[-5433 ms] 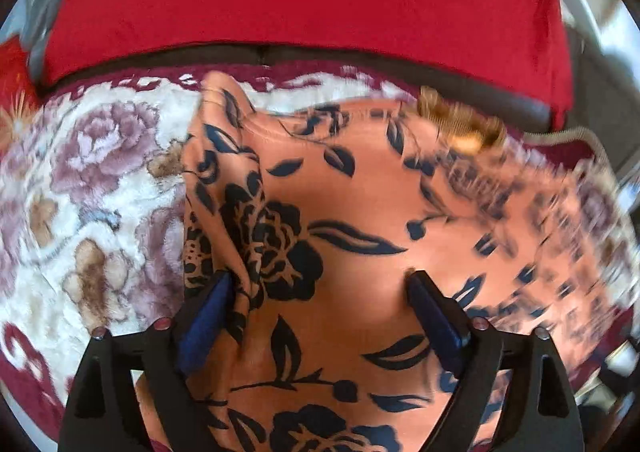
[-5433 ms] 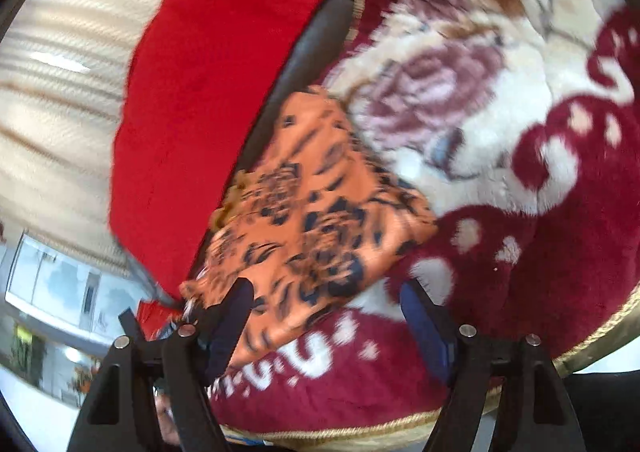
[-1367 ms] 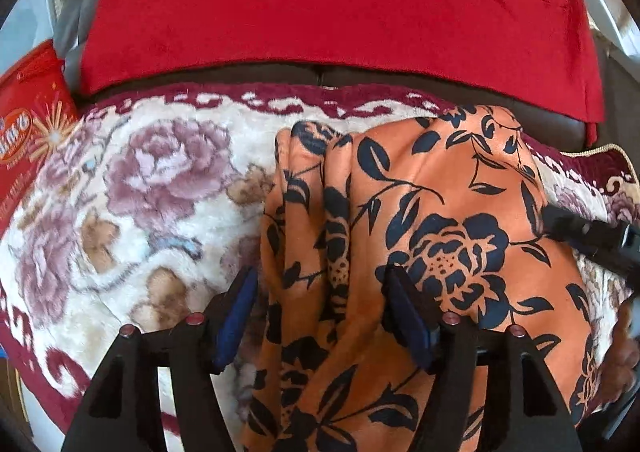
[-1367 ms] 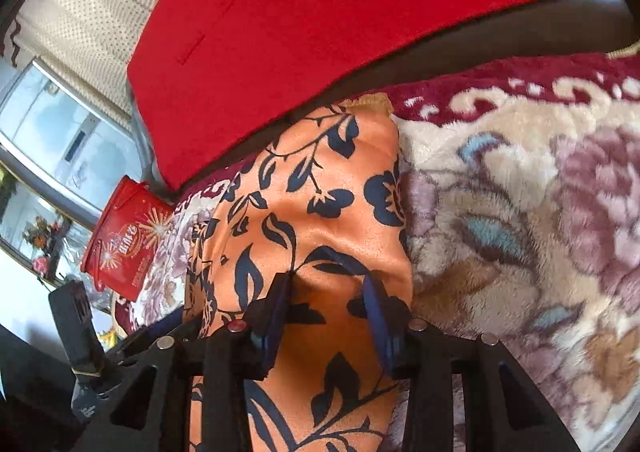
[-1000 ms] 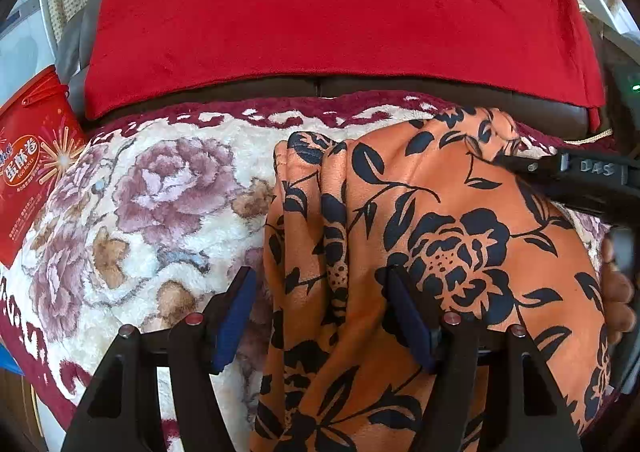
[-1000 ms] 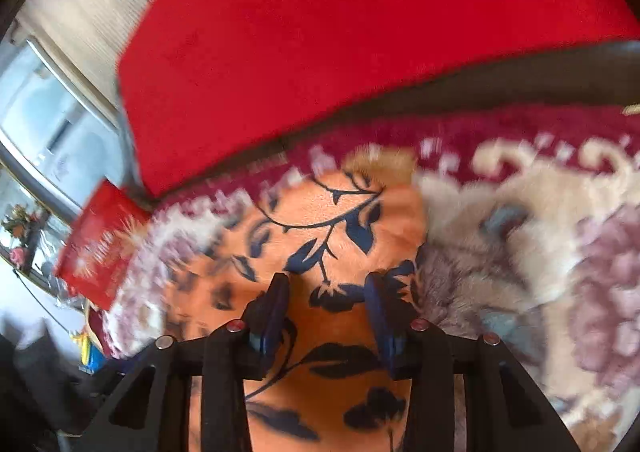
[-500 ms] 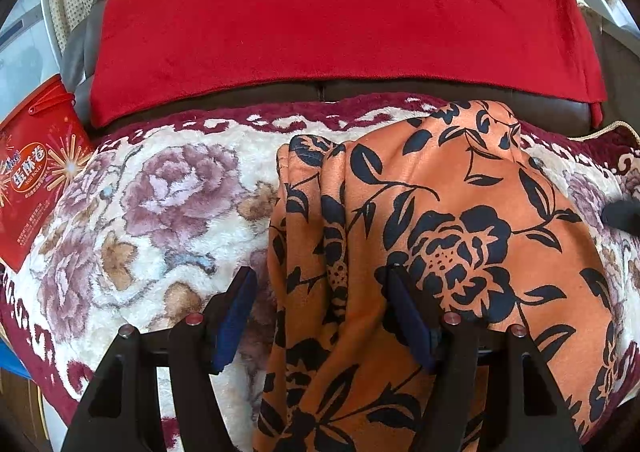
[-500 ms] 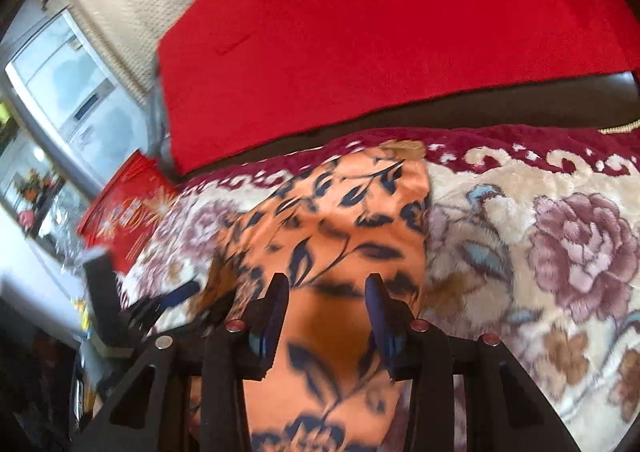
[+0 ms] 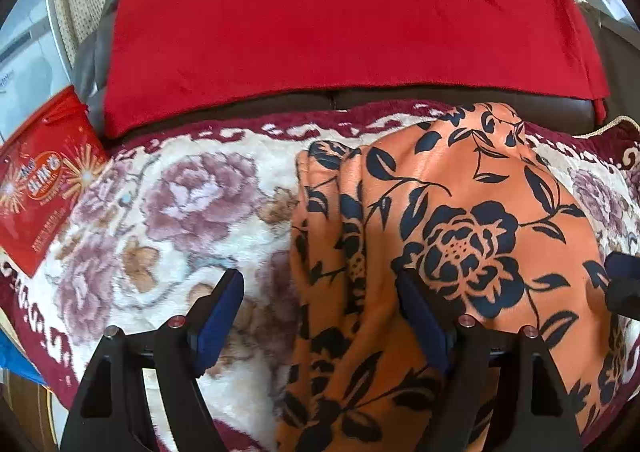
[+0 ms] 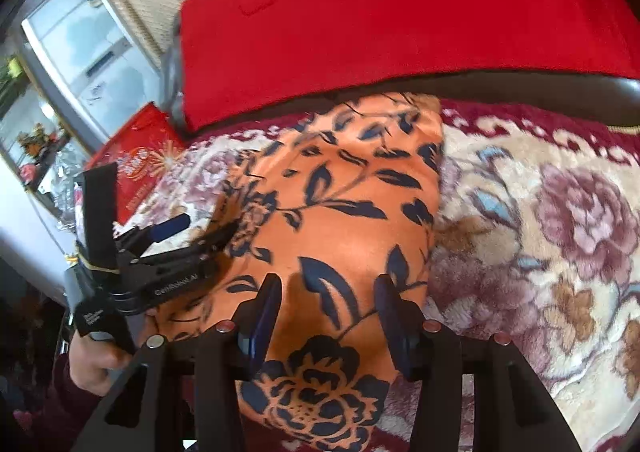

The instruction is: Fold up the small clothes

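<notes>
An orange garment with a dark blue flower print [image 9: 460,220] lies folded in a long strip on the flowered blanket [image 9: 180,212]. My left gripper [image 9: 320,292] is open, its jaws straddling the garment's bunched left edge without closing on it. In the right wrist view the same garment [image 10: 340,212] runs away from my right gripper [image 10: 328,292], which is open and empty over the near end. The left gripper [image 10: 192,228] also shows there at the garment's left edge.
A red cloth [image 9: 340,20] drapes the dark sofa back behind the blanket. A red printed bag [image 9: 36,180] stands at the left. The blanket's maroon border [image 10: 540,120] runs along the far edge. A window [image 10: 80,40] is at the far left.
The right gripper has pulled back and lifted away from the garment, so more of the garment and the left gripper show. The left gripper has barely moved.
</notes>
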